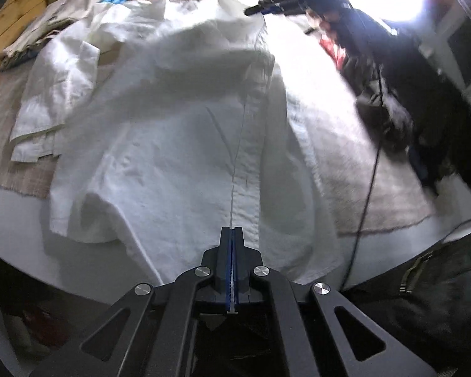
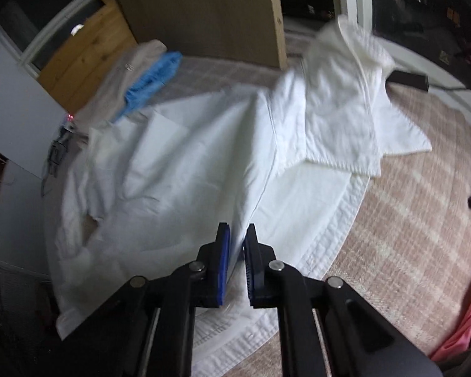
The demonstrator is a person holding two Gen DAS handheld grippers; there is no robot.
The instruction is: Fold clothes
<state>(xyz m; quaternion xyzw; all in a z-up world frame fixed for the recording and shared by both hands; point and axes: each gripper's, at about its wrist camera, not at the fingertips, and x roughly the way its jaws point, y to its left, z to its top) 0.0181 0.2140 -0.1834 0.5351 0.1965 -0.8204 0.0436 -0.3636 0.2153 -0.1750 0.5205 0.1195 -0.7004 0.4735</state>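
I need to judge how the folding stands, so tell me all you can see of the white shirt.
The white shirt is crumpled woven cloth, spread over a checked beige cloth. Its button placket runs up the middle and a sleeve lies off to one side. The left gripper is shut on the placket edge; the right gripper pinches a raised fold.

No text, label, brand, number or sign can be read in either wrist view; everything is too blurred.
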